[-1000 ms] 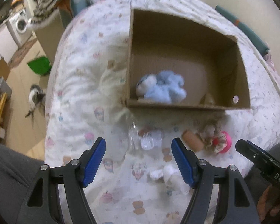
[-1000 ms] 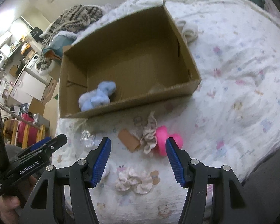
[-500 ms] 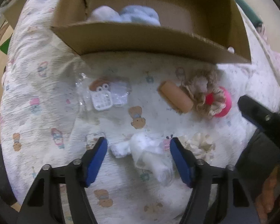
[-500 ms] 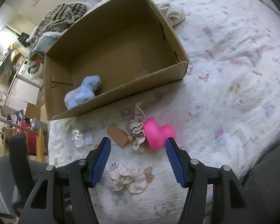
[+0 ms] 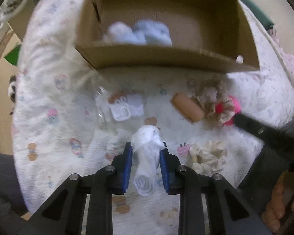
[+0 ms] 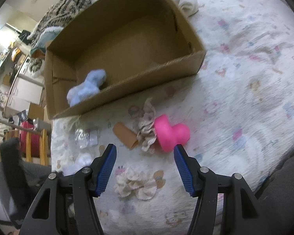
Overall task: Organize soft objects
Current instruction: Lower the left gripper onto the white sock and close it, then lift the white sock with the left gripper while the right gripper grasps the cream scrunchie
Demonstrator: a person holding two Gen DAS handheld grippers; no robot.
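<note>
My left gripper (image 5: 146, 146) is shut on a white rolled sock (image 5: 147, 156) on the bed, in front of the cardboard box (image 5: 156, 58). A light blue plush (image 5: 145, 33) lies inside the box; it also shows in the right wrist view (image 6: 86, 87). My right gripper (image 6: 145, 150) is open and empty, just above a cream scrunchie (image 6: 136, 185) and near a pink soft toy (image 6: 170, 134), a beige frilly cloth (image 6: 147, 129) and a tan roll (image 6: 125, 135). The box (image 6: 127, 90) stands behind them.
A clear plastic packet (image 5: 125, 107) lies left of the tan roll (image 5: 187, 106) on the patterned bedsheet (image 5: 49, 117). The bed edge drops to the floor at left. A knitted blanket (image 6: 64, 5) and a white cloth (image 6: 187, 3) lie beyond the box.
My left gripper dropped towards the bed and closed on the white sock. My right gripper moved a little closer to the pink toy and scrunchie, still open.
</note>
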